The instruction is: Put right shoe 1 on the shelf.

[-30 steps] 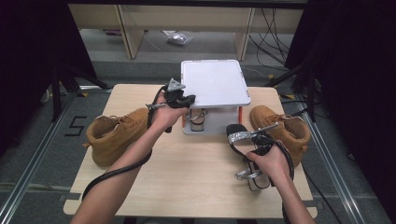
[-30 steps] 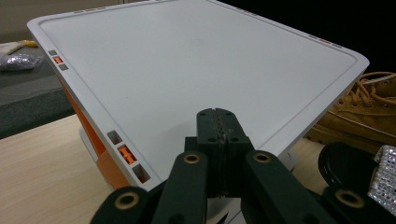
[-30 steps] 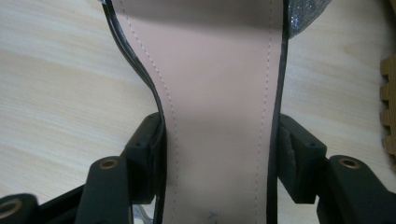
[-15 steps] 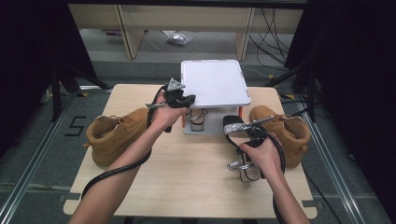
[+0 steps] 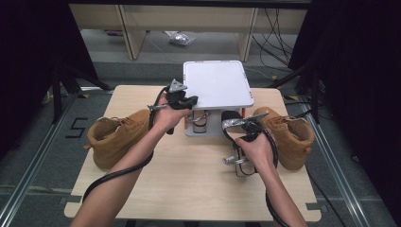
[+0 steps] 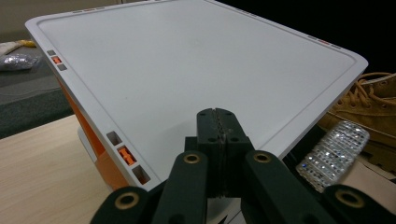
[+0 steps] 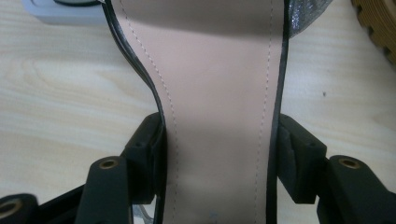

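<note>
While the left tool (image 5: 188, 100) hovers with its jaws pressed together and nothing between them, just over the near-left edge of the white tray (image 5: 218, 85), the right tool (image 7: 219, 154) clamps a black sandal (image 7: 217, 93) by the sides of its pink insole. The sandal sits low over the table (image 5: 189, 175), between the tray's stand and the right boot (image 5: 288, 135). A second boot (image 5: 116, 137) lies at the table's left.

Smooth leather sandal (image 7: 219, 93), matt wooden table (image 7: 60, 93)
</note>
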{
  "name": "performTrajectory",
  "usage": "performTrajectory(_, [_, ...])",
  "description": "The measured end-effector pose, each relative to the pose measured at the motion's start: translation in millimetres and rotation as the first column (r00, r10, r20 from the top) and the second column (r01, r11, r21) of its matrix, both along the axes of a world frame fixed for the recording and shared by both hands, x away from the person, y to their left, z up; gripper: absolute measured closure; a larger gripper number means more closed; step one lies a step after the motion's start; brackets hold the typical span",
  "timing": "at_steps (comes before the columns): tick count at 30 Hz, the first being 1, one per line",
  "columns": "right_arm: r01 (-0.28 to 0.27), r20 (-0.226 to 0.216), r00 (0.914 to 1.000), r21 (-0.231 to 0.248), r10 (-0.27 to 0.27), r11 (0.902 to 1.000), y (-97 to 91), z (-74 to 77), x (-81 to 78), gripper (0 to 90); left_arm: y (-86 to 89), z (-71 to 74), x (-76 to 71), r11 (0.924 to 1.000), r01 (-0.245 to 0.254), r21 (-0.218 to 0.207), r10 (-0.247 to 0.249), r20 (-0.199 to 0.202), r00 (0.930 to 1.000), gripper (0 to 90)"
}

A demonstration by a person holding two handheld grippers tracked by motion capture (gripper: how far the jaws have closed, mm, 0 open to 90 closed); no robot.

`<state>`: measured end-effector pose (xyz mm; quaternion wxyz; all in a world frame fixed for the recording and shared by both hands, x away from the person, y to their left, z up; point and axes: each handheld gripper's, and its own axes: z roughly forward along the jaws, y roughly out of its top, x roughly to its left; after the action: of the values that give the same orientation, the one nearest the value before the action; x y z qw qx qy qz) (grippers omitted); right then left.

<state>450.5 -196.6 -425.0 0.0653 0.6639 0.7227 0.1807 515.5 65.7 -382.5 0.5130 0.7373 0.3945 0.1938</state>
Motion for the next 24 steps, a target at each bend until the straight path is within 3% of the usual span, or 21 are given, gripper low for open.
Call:
performTrajectory(5, [0.011,0.008,0.9999,-0.005,-0.011,0.9999,8.3,-6.1,11.5,42.2,-0.3,0.1,0.0,1.0,0.001,0.002,-0.001,0.0,1.0,88.7])
performTrajectory(7, [-0.017,0.015,0.9997,-0.014,0.017,0.9998,8.9,-9.2,15.7,42.2,0.0,0.0,-0.1,1.0,0.0,-0.001,0.0,0.0,1.0,88.7])
performTrajectory(8, [0.009,0.017,0.9998,-0.004,-0.009,0.9999,12.6,-10.4,17.5,42.2,0.1,0.0,-0.2,1.0,-0.001,-0.001,0.001,0.001,1.0,88.7])
performTrajectory(11, [-0.012,0.011,0.9999,-0.019,0.013,0.9997,16.1,-14.5,23.2,42.2,0.1,-0.6,-0.5,1.0,-0.002,-0.004,0.002,0.004,1.0,88.7])
performTrajectory(13, [0.015,0.011,0.9998,-0.015,-0.015,0.9998,18.8,-15.9,25.9,42.2,-0.1,-0.7,-0.4,1.0,-0.001,-0.005,0.001,0.003,1.0,88.7])
performTrajectory(19, [0.001,0.009,1.0,-0.026,-0.001,0.9997,19.2,-22.1,32.8,42.2,-0.2,-0.5,-0.2,1.0,0.0,-0.002,0.0,0.004,1.0,88.7])
performTrajectory(20, [0.034,0.008,0.9994,-0.015,-0.034,0.9993,21.9,-23.2,34.0,42.1,-0.1,-0.5,-0.3,1.0,0.0,-0.002,0.0,0.004,1.0,88.7])
performTrajectory(21, [0.012,0.011,0.9999,-0.027,-0.012,0.9996,20.6,-24.9,34.6,42.2,0.0,-0.5,-0.3,1.0,0.0,-0.003,0.0,0.004,1.0,88.7])
performTrajectory(24, [0.034,-0.005,0.9994,-0.027,-0.034,0.9991,24.4,-25.4,36.0,42.1,-0.1,-0.6,-0.4,1.0,-0.002,-0.004,0.002,0.004,1.0,88.7])
